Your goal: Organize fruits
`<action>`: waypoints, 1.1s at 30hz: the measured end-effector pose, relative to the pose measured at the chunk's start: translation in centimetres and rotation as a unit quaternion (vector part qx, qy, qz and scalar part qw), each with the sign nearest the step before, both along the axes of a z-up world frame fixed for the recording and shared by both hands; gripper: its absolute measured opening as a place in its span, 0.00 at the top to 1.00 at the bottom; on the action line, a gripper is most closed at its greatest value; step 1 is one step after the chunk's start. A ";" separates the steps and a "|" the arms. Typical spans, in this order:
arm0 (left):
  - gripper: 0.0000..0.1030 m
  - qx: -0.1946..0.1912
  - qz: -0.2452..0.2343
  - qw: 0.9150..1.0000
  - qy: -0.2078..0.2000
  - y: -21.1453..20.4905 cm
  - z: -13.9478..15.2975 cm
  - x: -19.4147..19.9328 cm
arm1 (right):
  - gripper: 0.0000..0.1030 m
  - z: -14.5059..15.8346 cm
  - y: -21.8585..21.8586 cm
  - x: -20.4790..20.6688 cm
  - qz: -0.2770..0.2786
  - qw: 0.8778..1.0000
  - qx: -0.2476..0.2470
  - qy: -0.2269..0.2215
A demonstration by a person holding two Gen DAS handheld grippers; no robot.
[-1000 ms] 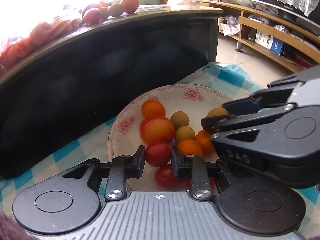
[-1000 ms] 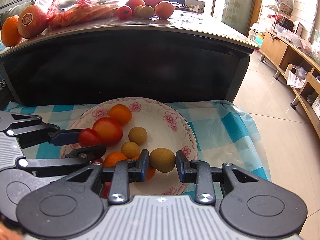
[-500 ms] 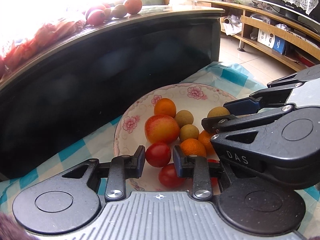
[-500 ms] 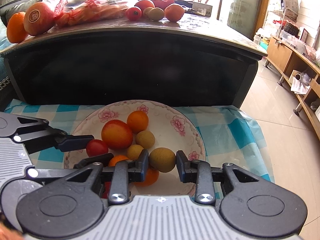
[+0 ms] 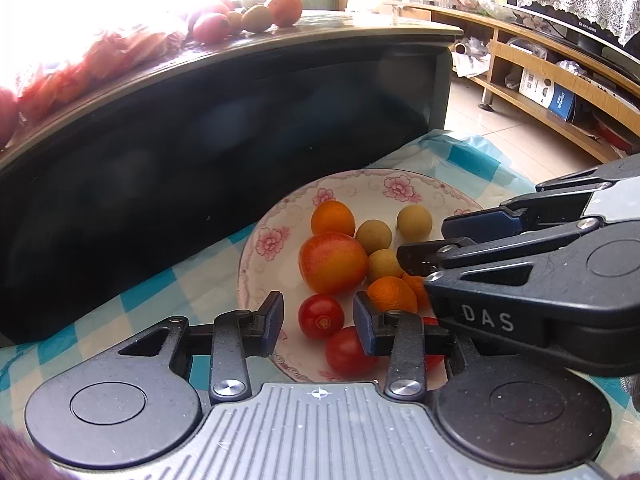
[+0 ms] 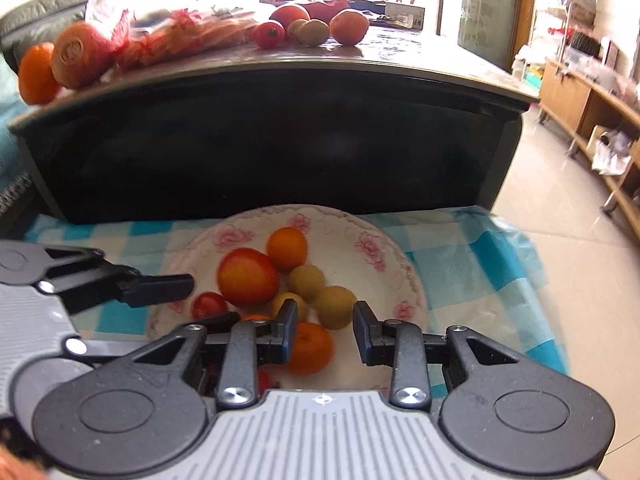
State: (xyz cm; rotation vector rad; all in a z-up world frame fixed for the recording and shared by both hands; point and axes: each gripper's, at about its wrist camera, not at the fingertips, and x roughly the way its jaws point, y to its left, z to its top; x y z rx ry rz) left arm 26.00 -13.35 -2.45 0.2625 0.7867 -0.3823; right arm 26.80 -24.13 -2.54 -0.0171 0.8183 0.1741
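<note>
A white plate with pink flowers sits on a blue checked cloth and holds several fruits: a red-orange peach, small oranges, tan longans and cherry tomatoes. My left gripper is open; a cherry tomato lies on the plate between its fingers, untouched. My right gripper is open; a longan lies on the plate just beyond its fingertips. The right gripper also shows at the right of the left wrist view.
A dark table rises right behind the plate. On its top lie more fruit: a tomato, oranges, a bagged pile. Tiled floor and wooden shelves are to the right.
Both grippers have opened. The left let go of the cherry tomato and the right let go of the longan; both fruits now rest on the plate. Both grippers pulled back slightly.
</note>
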 end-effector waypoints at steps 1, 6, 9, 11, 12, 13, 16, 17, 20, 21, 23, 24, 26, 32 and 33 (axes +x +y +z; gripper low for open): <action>0.54 -0.001 0.001 1.000 0.000 0.1 0.1 0.0 | 0.66 0.0 0.1 0.0 0.000 1.000 -0.003 -0.001; 0.54 -0.010 0.004 1.000 0.003 0.3 0.5 0.0 | 0.66 0.2 -0.3 -0.1 -0.007 1.000 0.013 0.002; 0.52 -0.011 0.005 1.000 0.002 0.4 0.6 -0.1 | 0.66 0.6 -0.6 -0.1 -0.011 1.000 0.026 0.001; 0.52 -0.012 0.006 1.000 0.001 0.5 0.8 -0.2 | 0.66 0.9 -0.9 -0.1 -0.015 0.999 0.030 -0.002; 0.52 -0.012 0.006 1.000 0.000 0.5 0.8 -0.3 | 0.66 1.0 -0.9 -0.2 -0.016 0.999 0.031 -0.002; 0.51 -0.012 0.006 1.000 0.000 0.5 0.9 -0.3 | 0.66 1.1 -1.0 -0.2 -0.018 0.999 0.033 -0.002; 0.50 -0.014 0.007 1.000 0.000 0.6 1.1 -0.4 | 0.66 1.1 -1.3 -0.3 -0.022 0.999 0.037 0.001; 0.49 -0.015 0.008 1.000 -0.001 0.6 1.2 -0.5 | 0.66 1.2 -1.4 -0.3 -0.023 0.999 0.037 0.001; 0.47 -0.015 0.009 1.000 -0.002 0.7 1.4 -0.7 | 0.66 1.3 -1.6 -0.5 -0.028 0.999 0.037 0.000; 0.46 -0.015 0.010 1.000 -0.003 0.7 1.4 -0.7 | 0.66 1.4 -1.6 -0.6 -0.029 0.999 0.036 0.000; 0.43 -0.014 0.012 1.000 -0.005 0.8 1.6 -0.9 | 0.66 1.5 -1.6 -0.9 -0.031 0.999 0.033 -0.001; 0.42 -0.014 0.013 1.000 -0.006 0.8 1.7 -1.0 | 0.66 1.6 -1.6 -1.1 -0.031 0.999 0.031 -0.002; 0.40 -0.014 0.016 1.000 -0.008 0.9 1.9 -1.2 | 0.66 1.7 -1.4 -1.3 -0.031 0.999 0.028 -0.002; 0.30 -0.010 0.024 1.000 -0.017 1.1 2.5 -1.9 | 0.66 2.2 -1.2 -2.4 -0.034 0.999 0.020 -0.006; 0.29 -0.010 0.026 0.999 -0.019 1.2 2.6 -2.0 | 0.66 2.3 -1.2 -2.6 -0.035 0.999 0.020 -0.006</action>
